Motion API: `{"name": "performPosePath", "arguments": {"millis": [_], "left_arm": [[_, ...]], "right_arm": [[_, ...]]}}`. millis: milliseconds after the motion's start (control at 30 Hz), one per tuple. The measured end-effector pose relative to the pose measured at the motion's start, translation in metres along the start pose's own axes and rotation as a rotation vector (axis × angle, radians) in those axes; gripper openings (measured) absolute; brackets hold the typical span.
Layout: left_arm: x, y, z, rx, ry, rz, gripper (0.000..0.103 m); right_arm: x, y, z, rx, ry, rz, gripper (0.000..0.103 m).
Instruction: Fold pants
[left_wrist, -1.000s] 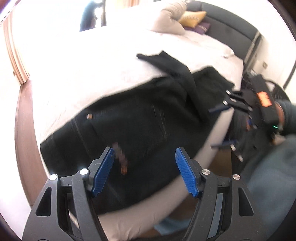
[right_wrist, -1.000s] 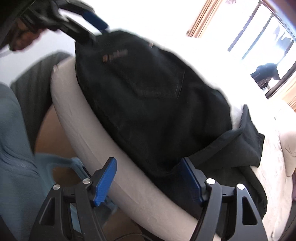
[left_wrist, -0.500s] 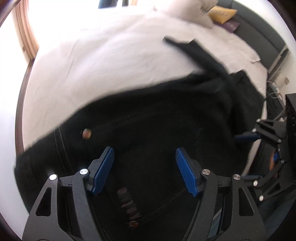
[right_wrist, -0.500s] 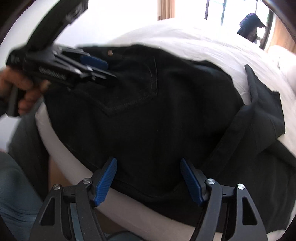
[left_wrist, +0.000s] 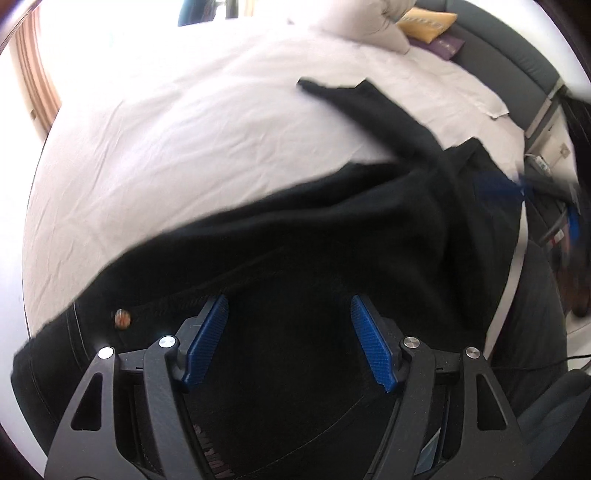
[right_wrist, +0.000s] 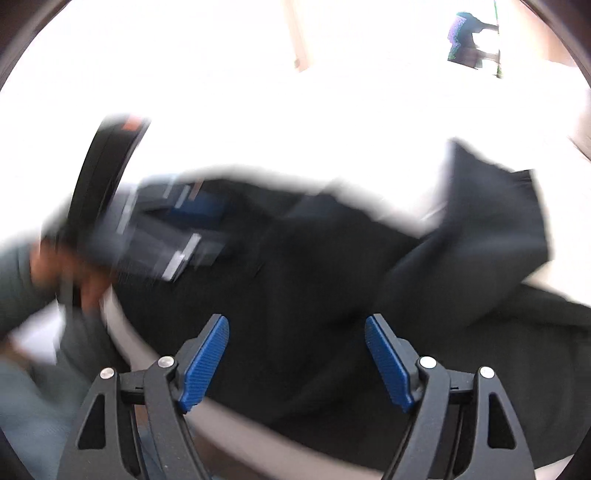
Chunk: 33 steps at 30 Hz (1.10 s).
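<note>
The black pants (left_wrist: 332, 251) lie spread across the near edge of a bed (left_wrist: 184, 140) covered with a white sheet. In the left wrist view the cloth fills the lower half, from 8 o'clock round to 3 o'clock. One dark leg (left_wrist: 380, 110) is thrown over the rest and reaches up toward 1 o'clock, its end resting on the sheet. A metal button (left_wrist: 122, 318) shows on the waistband at 8 o'clock.

The left claw (left_wrist: 289, 341) is spread wide, its blue pads (left_wrist: 207, 339) well apart, with the seat of the pants showing between them; nothing is gripped. Whether the pads touch the cloth I cannot tell.

In the right wrist view, which is blurred, the right claw (right_wrist: 296, 363) also stands spread wide and empty, hanging above the pants (right_wrist: 295, 280) at the mattress edge. The folded-over leg (right_wrist: 491, 221) sits at 2 o'clock. The other claw (right_wrist: 177, 229) appears smeared at 9 o'clock over the waist end.

A white pillow (left_wrist: 369, 22), a yellow cushion (left_wrist: 428, 26) and a purple cushion (left_wrist: 443, 46) sit at 1 o'clock against a dark grey headboard (left_wrist: 509, 62).
</note>
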<state>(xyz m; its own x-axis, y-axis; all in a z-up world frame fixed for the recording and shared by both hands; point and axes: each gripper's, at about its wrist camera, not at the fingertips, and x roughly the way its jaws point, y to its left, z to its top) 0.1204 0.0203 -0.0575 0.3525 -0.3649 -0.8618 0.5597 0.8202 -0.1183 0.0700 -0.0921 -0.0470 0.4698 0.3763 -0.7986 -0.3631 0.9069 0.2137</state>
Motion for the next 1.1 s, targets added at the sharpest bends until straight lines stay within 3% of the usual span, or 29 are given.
{"name": "performPosePath", "arguments": {"millis": [167, 200, 400, 667, 767, 867, 1033, 1100], "left_arm": [[0.026, 0.003, 0.005, -0.033, 0.008, -0.007, 0.068], [0.032, 0.005, 0.005, -0.042, 0.008, -0.009, 0.068], [0.042, 0.003, 0.001, -0.025, -0.040, 0.005, 0.068], [0.044, 0.008, -0.003, -0.042, -0.058, -0.023, 0.068], [0.042, 0.010, -0.005, -0.045, -0.062, -0.030, 0.068], [0.040, 0.010, -0.005, -0.046, -0.064, -0.031, 0.068], [0.040, 0.007, -0.004, -0.041, -0.063, -0.019, 0.068], [0.040, 0.005, -0.004, -0.038, -0.063, -0.013, 0.068]], "right_arm": [[-0.018, -0.074, 0.079, 0.130, -0.095, -0.163, 0.078], [-0.014, -0.085, 0.096, 0.134, -0.101, -0.177, 0.072], [0.054, -0.114, 0.165, 0.133, 0.022, -0.314, 0.061], [0.137, -0.135, 0.188, 0.094, 0.185, -0.402, 0.059], [0.157, -0.155, 0.189, 0.149, 0.251, -0.439, 0.057], [0.153, -0.166, 0.186, 0.207, 0.251, -0.419, 0.056], [0.152, -0.177, 0.190, 0.227, 0.261, -0.381, 0.016], [0.149, -0.180, 0.192, 0.252, 0.258, -0.356, 0.009]]}}
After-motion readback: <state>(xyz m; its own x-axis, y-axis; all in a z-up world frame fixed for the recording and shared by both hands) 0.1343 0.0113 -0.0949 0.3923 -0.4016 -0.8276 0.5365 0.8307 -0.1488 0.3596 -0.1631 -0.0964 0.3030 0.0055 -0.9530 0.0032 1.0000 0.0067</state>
